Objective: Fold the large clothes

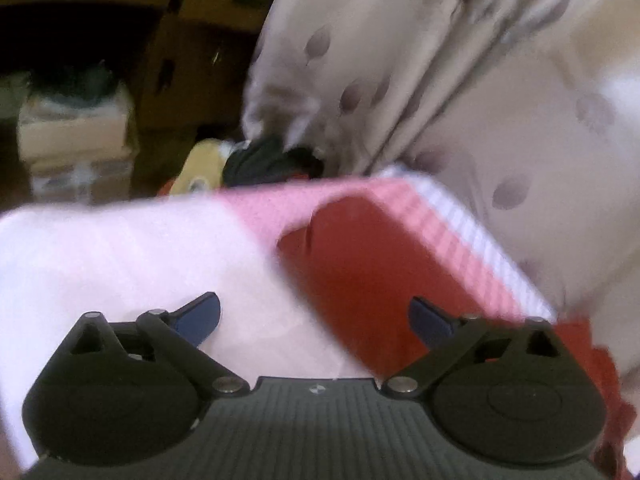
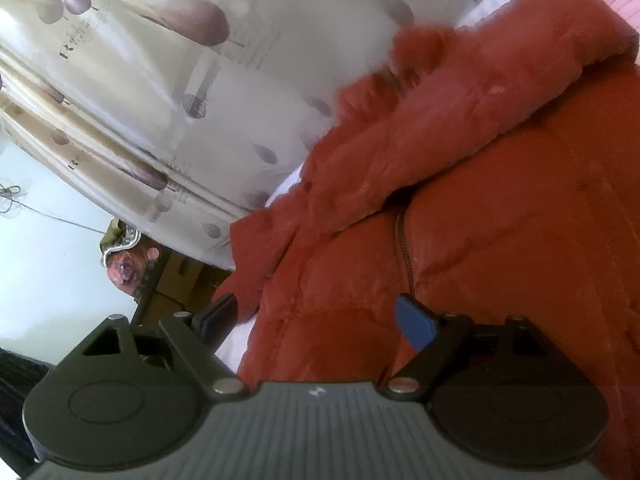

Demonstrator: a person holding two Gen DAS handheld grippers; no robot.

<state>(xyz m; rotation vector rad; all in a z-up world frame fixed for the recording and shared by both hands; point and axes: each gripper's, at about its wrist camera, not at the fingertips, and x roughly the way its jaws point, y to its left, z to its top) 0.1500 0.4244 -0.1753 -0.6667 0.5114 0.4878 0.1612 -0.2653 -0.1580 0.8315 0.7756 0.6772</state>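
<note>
A large red padded jacket (image 2: 480,184) with a fuzzy hood and a front zipper lies on a pink and white striped bed cover (image 1: 420,220). In the left wrist view a smooth red part of the jacket (image 1: 360,280) lies ahead on the cover. My left gripper (image 1: 316,316) is open and empty just above the cover, its right finger over the red cloth. My right gripper (image 2: 316,316) is open and empty, hovering over the jacket's front beside the zipper. The views are blurred.
A beige curtain with grey-purple leaf spots (image 1: 440,80) hangs behind the bed and also shows in the right wrist view (image 2: 168,80). Cardboard boxes (image 1: 180,60) and a pile of dark and yellow things (image 1: 240,160) stand beyond the bed's far edge. A floral bundle (image 2: 128,264) lies low at the left.
</note>
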